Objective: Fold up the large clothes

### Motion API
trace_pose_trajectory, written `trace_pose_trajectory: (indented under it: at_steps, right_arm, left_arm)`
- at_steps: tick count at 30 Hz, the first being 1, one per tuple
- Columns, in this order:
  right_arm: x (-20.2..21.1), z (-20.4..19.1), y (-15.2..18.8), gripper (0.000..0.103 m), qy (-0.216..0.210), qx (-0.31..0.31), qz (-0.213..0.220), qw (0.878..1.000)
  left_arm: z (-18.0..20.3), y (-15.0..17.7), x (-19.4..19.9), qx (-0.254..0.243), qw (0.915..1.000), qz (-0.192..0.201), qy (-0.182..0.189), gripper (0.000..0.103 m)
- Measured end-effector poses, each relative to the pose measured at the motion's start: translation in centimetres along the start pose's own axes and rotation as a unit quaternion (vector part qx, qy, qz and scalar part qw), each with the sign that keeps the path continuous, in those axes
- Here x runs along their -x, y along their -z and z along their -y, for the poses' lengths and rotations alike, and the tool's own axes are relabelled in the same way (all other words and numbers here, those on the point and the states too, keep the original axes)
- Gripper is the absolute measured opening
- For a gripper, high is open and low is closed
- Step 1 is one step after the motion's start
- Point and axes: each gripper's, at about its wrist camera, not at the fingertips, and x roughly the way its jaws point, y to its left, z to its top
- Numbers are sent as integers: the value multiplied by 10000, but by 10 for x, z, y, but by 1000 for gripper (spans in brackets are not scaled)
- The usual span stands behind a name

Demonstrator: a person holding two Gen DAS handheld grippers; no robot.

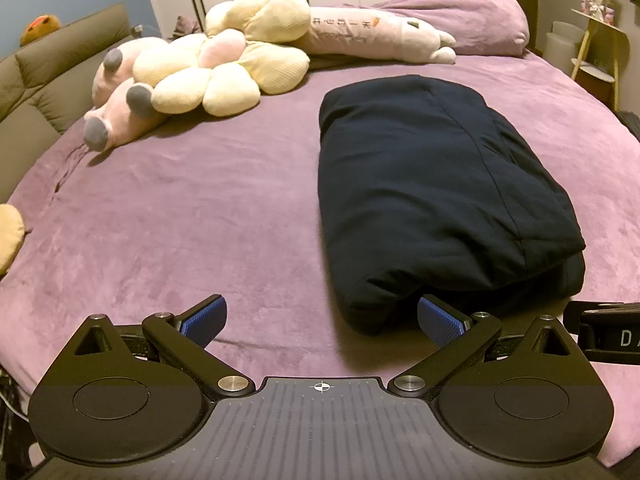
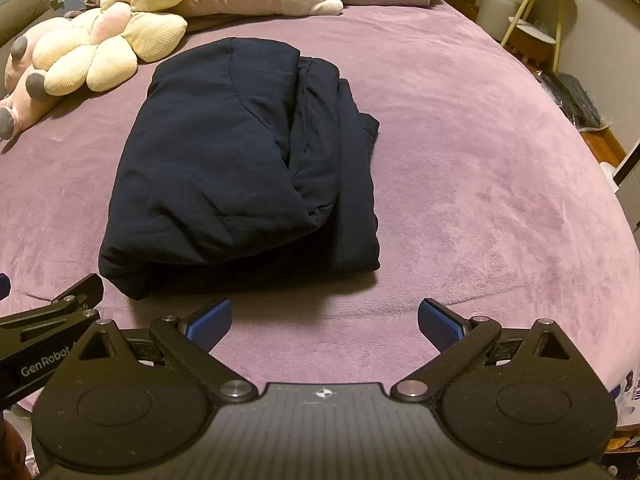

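A dark navy garment [image 1: 436,184] lies folded in a thick bundle on the purple bed [image 1: 192,208]. It also shows in the right wrist view [image 2: 240,168], with layered edges on its right side. My left gripper [image 1: 322,320] is open and empty, just in front of the bundle's near left corner. My right gripper [image 2: 325,322] is open and empty, a little back from the bundle's near edge. Part of the left gripper's body [image 2: 52,320] shows at the left of the right wrist view.
Yellow flower cushions [image 1: 224,64] and pink plush toys [image 1: 120,116] lie at the far left of the bed. A long pink plush pillow [image 1: 380,36] and a purple duvet [image 1: 472,12] lie at the back. A padded headboard [image 1: 48,80] is left. A side table [image 2: 536,20] stands right.
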Motion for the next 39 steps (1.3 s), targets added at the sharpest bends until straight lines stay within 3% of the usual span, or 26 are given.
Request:
trace_pose_trajectory:
  at_steps: [39]
  right_arm:
    - [1,0,0,100,14,-29,34,10000]
  left_arm:
    - [7,3,0,-232,9997,60,-48,103]
